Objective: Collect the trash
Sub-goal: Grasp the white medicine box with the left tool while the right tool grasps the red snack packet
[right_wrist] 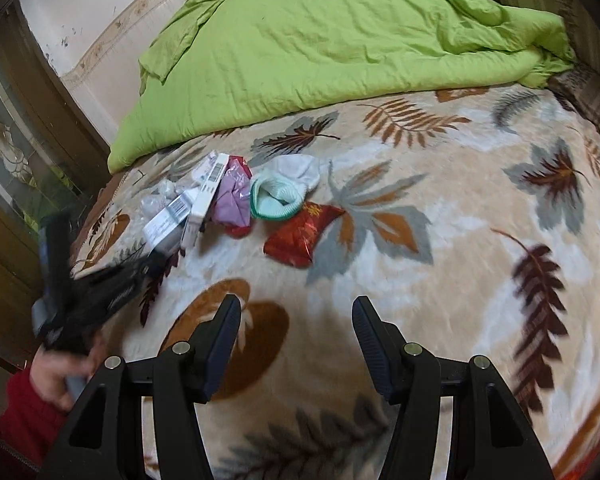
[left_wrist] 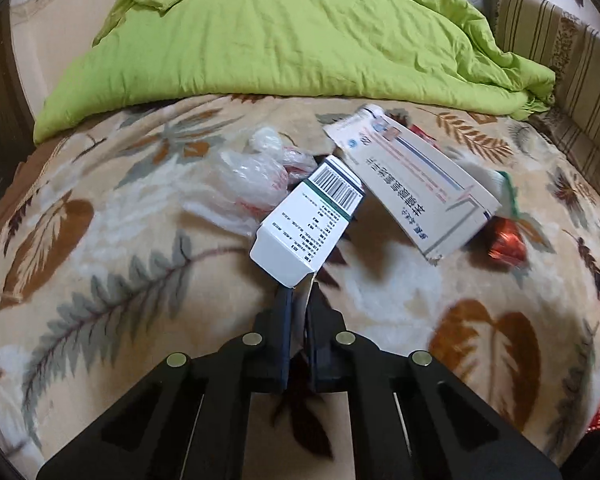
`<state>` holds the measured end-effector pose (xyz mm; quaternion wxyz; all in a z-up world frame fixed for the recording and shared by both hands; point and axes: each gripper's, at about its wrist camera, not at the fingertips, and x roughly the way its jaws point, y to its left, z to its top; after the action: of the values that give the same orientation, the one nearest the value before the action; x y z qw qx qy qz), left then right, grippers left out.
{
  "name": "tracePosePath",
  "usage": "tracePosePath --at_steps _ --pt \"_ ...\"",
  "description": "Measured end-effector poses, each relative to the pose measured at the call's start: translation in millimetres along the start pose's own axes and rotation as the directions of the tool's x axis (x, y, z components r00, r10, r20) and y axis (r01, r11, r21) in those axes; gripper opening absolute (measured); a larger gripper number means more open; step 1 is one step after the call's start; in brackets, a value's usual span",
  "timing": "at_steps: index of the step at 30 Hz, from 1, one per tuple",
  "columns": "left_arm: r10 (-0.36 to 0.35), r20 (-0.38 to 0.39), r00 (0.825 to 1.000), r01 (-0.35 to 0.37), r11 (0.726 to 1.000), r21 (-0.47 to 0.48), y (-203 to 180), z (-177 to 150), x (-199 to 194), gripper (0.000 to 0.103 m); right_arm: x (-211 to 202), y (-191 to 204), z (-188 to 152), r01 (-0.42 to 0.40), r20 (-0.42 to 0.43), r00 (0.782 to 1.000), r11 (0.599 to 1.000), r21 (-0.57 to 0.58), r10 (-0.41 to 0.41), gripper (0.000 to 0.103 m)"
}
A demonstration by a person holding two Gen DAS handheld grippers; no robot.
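On the plush blanket (left_wrist: 100, 264), left hand-held gripper (left_wrist: 299, 296) pinches a rectangular cardboard box (left_wrist: 304, 220)

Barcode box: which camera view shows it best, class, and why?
The left wrist view: the barcode box is close, print readable, its flap pinched by the left gripper. The right wrist view shows it small and blurred.

A barcode stands on the small white box (left_wrist: 306, 216); its fine print is too small to read; the larger box (left_wrist: 420, 184) bears upside-down Chinese characters, illegible.
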<state>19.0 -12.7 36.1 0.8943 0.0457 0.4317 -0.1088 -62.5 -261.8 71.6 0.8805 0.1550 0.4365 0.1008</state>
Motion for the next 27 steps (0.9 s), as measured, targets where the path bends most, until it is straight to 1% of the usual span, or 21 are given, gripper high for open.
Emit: tracePosePath --at_steps 4,8,9,10,11,12,13,14,15,18,19,21,23,24,27 --pt "-0.051 0.002 0.999 0.051 0.998 -0.024 -5.5 -23.4 -34.0 0.006 32.0 6.0 21.2 0.006 -0.018 1.000 1.000 -0.012 -0.006 0.062" --pt "-0.084 -0.004 0.996 0.084 0.996 -0.037 -8.7 -48.8 -62.6 0.006 65.9 7.3 36.5 0.049 -0.044 0.998 0.999 -0.009 -0.049 0.062" --pt "-0.111 -0.009 0.994 0.110 0.993 -0.040 -8.3 -55.1 -68.9 0.009 78.0 7.1 40.8 0.063 -0.057 0.996 0.998 -0.006 -0.063 0.062" --pt "-0.133 -0.020 0.991 0.132 0.991 -0.034 -8.6 -58.7 -72.1 0.014 84.4 6.4 42.9 0.072 -0.066 0.995 0.997 -0.006 -0.072 0.062" --pt "-0.150 -0.034 0.988 0.149 0.989 -0.024 -8.6 -61.7 -74.7 0.038 91.6 4.9 44.8 0.081 -0.076 0.994 0.997 0.001 -0.081 0.062" --pt "-0.157 -0.036 0.987 0.157 0.988 -0.012 -8.7 -64.3 -79.0 0.061 95.7 2.0 45.4 0.076 -0.078 0.994 0.997 0.019 -0.075 0.049" --pt "-0.152 -0.015 0.988 0.152 0.988 -0.002 -7.9 -65.9 -84.2 0.065 95.8 -0.4 45.0 0.067 -0.076 0.995 0.997 0.034 -0.065 0.042" --pt "-0.140 0.014 0.990 0.139 0.990 0.011 -7.1 -67.0 -90.2 0.065 93.7 -0.5 44.0 0.068 -0.067 0.996 0.997 0.039 -0.066 0.042" --pt "-0.118 0.041 0.992 0.116 0.992 0.038 -6.7 -66.7 -96.1 0.065 87.8 0.2 41.8 0.085 -0.048 0.995 0.996 0.026 -0.084 0.035" --pt "-0.106 0.070 0.992 0.103 0.993 0.049 -3.6 -58.9 -97.3 0.066 70.7 0.8 32.6 0.123 -0.012 0.992 0.992 0.005 -0.123 0.035" --pt "-0.103 0.067 0.992 0.100 0.994 0.044 -4.0 -55.6 -94.7 0.066 64.8 -0.7 29.0 0.124 -0.006 0.992 0.992 0.006 -0.124 0.035" --pt "-0.118 0.056 0.991 0.115 0.992 0.059 -10.1 -47.1 -85.4 0.067 51.0 -4.1 19.3 0.111 0.004 0.994 0.994 0.022 -0.112 0.035" --pt "-0.087 0.050 0.995 0.083 0.993 0.079 -16.9 -40.7 -74.2 0.067 37.4 -6.2 9.6 0.090 0.010 0.996 0.995 0.042 -0.090 0.035" --pt "-0.070 0.035 0.997 0.066 0.993 0.094 -22.3 -36.7 -63.1 0.067 32.1 -6.2 5.9 0.076 0.010 0.997 0.996 0.049 -0.077 0.035" --pt "-0.004 -0.010 1.000 0.005 0.995 0.095 -29.6 -30.0 -39.7 0.066 17.3 -5.0 -8.8 0.052 0.014 0.998 0.997 0.064 -0.053 0.035"
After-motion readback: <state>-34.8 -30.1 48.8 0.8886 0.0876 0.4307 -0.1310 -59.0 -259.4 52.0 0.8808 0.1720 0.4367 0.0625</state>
